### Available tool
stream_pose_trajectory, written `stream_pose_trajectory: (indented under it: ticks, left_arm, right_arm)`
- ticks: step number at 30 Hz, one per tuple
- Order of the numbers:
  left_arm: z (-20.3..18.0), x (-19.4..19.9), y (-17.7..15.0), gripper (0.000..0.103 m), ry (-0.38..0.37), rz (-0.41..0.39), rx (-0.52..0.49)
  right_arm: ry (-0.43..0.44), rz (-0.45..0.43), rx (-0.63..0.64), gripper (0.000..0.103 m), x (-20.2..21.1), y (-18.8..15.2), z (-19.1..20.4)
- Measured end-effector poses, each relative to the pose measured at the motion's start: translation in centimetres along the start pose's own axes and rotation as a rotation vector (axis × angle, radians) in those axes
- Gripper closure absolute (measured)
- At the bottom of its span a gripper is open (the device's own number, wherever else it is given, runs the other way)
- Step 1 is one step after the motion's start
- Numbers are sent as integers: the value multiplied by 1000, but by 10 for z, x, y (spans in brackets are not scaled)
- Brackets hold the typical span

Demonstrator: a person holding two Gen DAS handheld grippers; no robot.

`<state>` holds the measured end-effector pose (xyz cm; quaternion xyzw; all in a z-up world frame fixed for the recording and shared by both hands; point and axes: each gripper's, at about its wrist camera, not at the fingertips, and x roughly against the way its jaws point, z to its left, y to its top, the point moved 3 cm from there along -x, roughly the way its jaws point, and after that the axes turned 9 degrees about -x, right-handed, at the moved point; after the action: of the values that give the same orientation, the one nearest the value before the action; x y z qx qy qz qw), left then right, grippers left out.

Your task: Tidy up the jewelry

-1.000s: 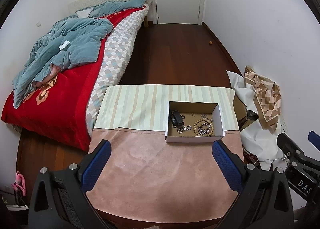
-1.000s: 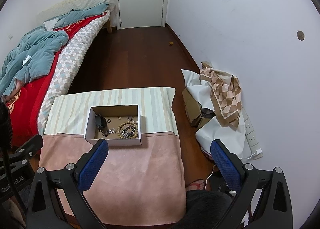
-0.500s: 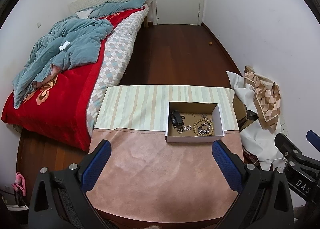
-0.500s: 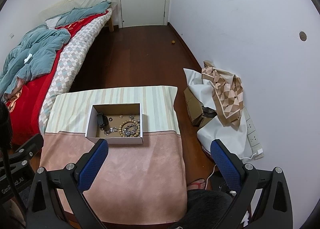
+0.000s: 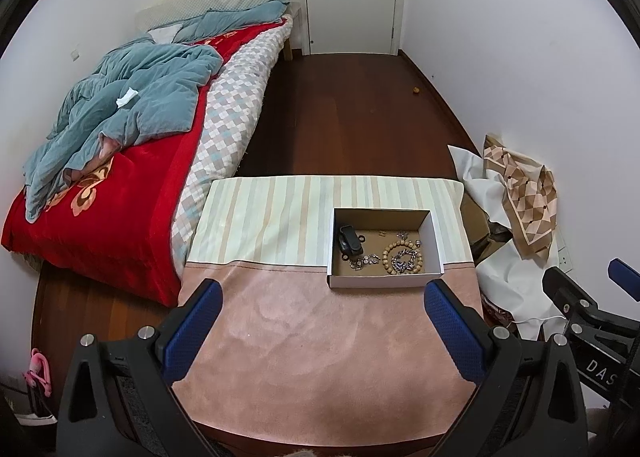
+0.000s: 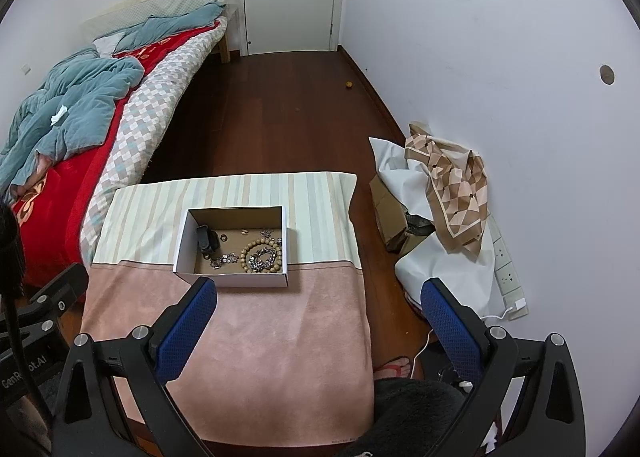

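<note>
Lying together inside the open cardboard box on the cloth-covered table are the bead bracelet, silver chains and a black item. No jewelry is seen outside it. Both the left gripper and right gripper are held well back, jaws spread, empty. Sorted or merely gathered: it cannot be told.

Small jewelry in box indistinct
</note>
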<state>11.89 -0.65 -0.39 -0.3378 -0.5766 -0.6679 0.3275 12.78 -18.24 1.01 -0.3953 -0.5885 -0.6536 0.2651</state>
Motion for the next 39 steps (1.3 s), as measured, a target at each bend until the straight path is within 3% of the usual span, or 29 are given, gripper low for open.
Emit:
stream_pose_trajectory:
  ticks: [39]
  left_arm:
    - [1, 10, 2, 0, -8, -17, 10]
  right_arm:
    - [2, 0, 7, 0, 4, 2, -2]
